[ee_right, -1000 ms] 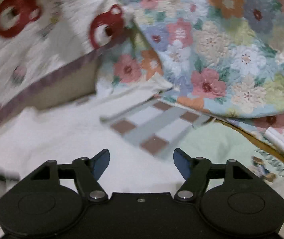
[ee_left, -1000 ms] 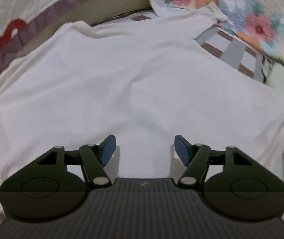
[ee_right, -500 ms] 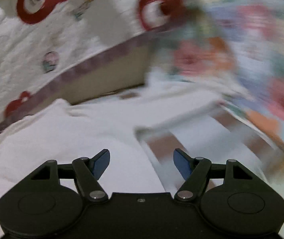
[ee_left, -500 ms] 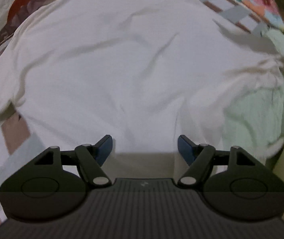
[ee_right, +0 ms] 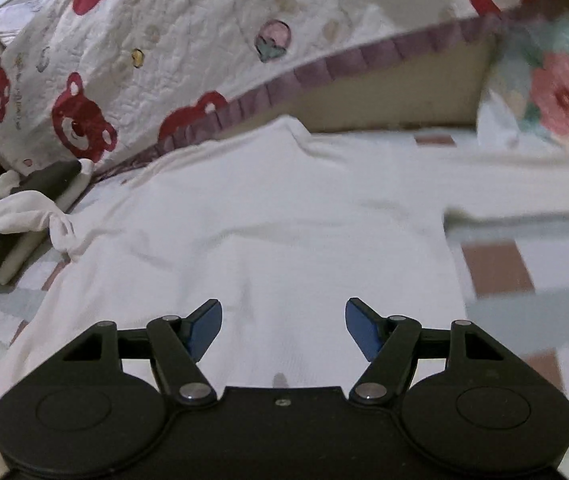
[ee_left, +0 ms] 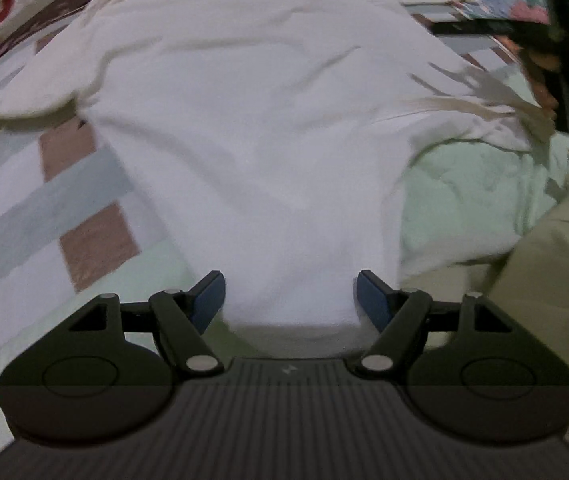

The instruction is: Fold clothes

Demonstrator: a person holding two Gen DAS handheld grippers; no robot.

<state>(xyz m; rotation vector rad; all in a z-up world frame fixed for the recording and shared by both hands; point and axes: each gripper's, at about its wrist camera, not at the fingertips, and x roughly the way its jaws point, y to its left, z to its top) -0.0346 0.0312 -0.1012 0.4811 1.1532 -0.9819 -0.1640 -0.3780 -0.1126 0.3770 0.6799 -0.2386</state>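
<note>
One white shirt (ee_left: 252,128); two spread grippers

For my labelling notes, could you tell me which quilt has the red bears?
The white quilt with the purple ruffled border, behind the shirt; the other quilt shows flowers.

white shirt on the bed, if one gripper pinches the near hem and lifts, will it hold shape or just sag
The white shirt will probably sag: soft creases cross it and it follows the bedding beneath. It looks thin, so likely light. Its far sleeve trails sideways and would likely drag. Both the left gripper and right gripper are open, holding nothing.
</note>
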